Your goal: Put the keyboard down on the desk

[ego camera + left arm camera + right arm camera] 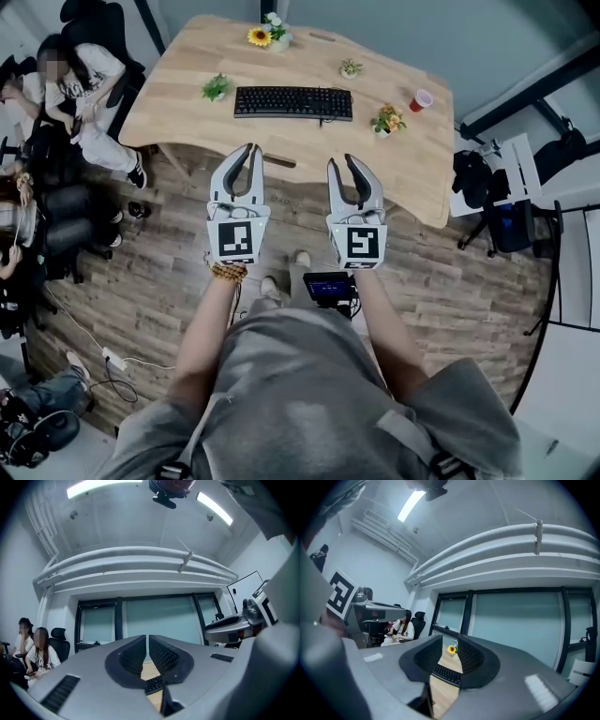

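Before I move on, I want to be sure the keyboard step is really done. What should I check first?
1. Keyboard lies flat on the desk: ok.
2. Left gripper empty, fingers together: ok.
3. Right gripper empty, fingers slightly apart: ok.
4. Both grippers clear of the keyboard, near the desk's front edge: ok.
5. Red cup stands apart from the keyboard: ok.
6. Keyboard's cable plugged in: cannot tell.

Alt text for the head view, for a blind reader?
A black keyboard lies on a wooden desk among small plants and a red cup. Nearer, a person holds the left gripper shut and the right gripper open, both empty.
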Demonstrator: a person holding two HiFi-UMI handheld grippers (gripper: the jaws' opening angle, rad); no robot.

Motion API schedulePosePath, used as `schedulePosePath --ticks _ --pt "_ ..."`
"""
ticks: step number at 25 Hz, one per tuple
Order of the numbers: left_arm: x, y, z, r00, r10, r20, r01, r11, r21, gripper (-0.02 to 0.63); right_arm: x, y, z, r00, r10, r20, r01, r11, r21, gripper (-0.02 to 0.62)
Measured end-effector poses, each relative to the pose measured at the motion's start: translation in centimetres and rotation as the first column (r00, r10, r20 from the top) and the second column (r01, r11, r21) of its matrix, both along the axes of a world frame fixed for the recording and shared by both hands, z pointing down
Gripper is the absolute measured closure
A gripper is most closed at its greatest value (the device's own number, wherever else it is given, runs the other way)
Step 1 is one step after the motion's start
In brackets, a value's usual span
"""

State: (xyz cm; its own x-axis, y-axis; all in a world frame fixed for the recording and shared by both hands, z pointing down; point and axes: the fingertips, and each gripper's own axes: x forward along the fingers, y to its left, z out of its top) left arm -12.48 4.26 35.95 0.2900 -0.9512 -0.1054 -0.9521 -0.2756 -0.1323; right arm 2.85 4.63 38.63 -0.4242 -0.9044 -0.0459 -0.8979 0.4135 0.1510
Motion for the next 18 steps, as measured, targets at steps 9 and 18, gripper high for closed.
schedulePosePath --ticks 9,18 --pt "3.8 -1.4 2.0 0.999 -0.009 0.036 0.012 0.997 -0.075 0.595 4.1 -1.9 0.9 0.998 -0.023 0.055 0.024 1.000 -0.018 0.499" --pt "5.8 -4.3 4.2 0.998 -0.043 0.046 0.047 0.995 -0.091 0.595 6.0 -4.2 4.0 0.995 -0.099 -0.002 0.099 0.993 -0.070 0.546"
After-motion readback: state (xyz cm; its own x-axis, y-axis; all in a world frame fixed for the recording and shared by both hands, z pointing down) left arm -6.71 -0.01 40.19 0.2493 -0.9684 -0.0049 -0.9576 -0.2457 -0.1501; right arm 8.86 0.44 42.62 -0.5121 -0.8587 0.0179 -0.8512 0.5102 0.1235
